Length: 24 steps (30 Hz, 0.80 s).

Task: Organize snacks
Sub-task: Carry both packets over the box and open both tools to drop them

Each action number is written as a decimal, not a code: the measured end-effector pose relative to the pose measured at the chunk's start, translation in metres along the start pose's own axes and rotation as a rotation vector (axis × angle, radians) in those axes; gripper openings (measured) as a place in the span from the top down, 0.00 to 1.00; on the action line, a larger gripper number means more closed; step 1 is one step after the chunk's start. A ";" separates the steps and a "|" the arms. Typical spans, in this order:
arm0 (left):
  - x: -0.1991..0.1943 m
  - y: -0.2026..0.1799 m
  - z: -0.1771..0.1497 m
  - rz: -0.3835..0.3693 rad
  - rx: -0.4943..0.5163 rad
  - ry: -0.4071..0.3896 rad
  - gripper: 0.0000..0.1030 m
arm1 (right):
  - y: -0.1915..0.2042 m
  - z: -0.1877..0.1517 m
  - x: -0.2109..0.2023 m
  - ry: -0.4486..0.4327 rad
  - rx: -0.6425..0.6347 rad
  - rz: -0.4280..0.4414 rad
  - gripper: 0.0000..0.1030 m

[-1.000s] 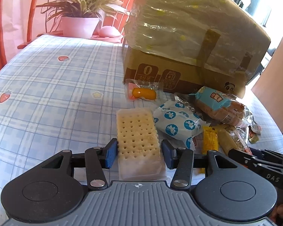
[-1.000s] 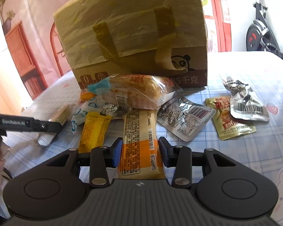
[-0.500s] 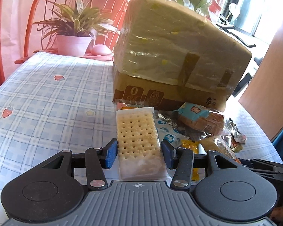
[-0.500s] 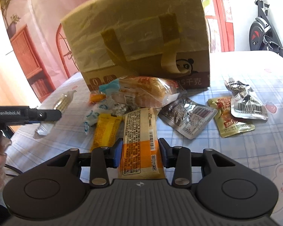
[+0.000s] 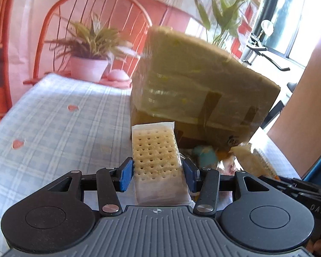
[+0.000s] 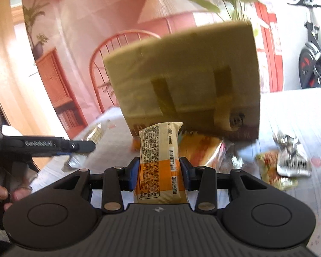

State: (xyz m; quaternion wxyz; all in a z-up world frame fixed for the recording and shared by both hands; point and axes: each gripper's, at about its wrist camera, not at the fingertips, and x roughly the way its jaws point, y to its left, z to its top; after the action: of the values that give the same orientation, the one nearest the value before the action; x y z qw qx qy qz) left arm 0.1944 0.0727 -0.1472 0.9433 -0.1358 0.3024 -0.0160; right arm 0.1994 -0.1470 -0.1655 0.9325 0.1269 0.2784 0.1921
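Note:
My left gripper [image 5: 158, 174] is shut on a clear-wrapped cracker pack [image 5: 156, 152] and holds it up above the checked tablecloth [image 5: 60, 128]. My right gripper [image 6: 158, 171] is shut on an orange and cream snack bar [image 6: 159, 160], also lifted. A taped cardboard box [image 5: 199, 92] stands just behind both packs; it also shows in the right wrist view [image 6: 186, 81]. Loose snacks lie at its foot: a bread pack [image 6: 200, 147], silver pouches [image 6: 293, 158] and a yellow-red pouch [image 6: 271, 167].
A potted plant [image 5: 89, 64] and a red chair [image 5: 92, 32] stand at the table's far end. The left gripper's body [image 6: 42, 145] shows at the left of the right wrist view. An exercise bike [image 6: 312, 57] stands beyond the table at the right.
Both grippers have risen and tilted up with their packs, so the box top and the room behind come into view. The snacks on the table drop lower in both views.

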 end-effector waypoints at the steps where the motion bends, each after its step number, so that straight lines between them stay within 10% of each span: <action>1: -0.004 -0.002 0.004 0.006 0.017 -0.020 0.49 | 0.001 0.004 -0.002 -0.013 -0.004 0.004 0.60; 13: -0.039 -0.036 0.097 -0.078 0.148 -0.232 0.49 | -0.009 0.119 -0.033 -0.247 -0.053 0.025 0.60; 24: 0.038 -0.087 0.185 -0.110 0.158 -0.172 0.49 | -0.040 0.227 0.049 -0.191 0.034 -0.139 0.60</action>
State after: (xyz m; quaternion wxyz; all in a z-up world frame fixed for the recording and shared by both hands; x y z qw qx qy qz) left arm 0.3366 0.0300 -0.0008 0.9712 -0.0783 0.2102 -0.0800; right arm 0.3779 -0.1912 -0.0178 0.9635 0.1407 0.1997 0.1095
